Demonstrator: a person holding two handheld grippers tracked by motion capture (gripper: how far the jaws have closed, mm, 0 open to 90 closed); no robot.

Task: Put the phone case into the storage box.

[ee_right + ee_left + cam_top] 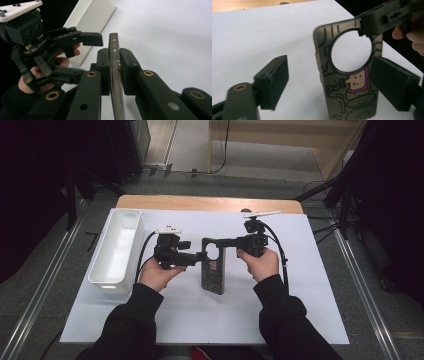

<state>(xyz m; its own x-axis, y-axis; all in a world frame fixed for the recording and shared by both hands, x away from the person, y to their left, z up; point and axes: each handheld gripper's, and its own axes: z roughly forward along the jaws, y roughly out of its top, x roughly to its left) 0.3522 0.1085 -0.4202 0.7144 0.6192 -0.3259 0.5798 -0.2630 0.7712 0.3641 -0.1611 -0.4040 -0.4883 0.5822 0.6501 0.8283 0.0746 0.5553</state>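
My right gripper [115, 72] clamps the phone case [213, 267] by its top corner, holding it edge-up over the white sheet [300, 285]. My left gripper [329, 82] straddles the case's lower half with its jaws spread, neither pad touching. Farther left stands the white bin [116, 247].

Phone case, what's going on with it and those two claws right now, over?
Right claw shut on phone case, holding it up on edge. Left claw open, pads either side of case, not pressing. White bin off to the side; nothing in the way.
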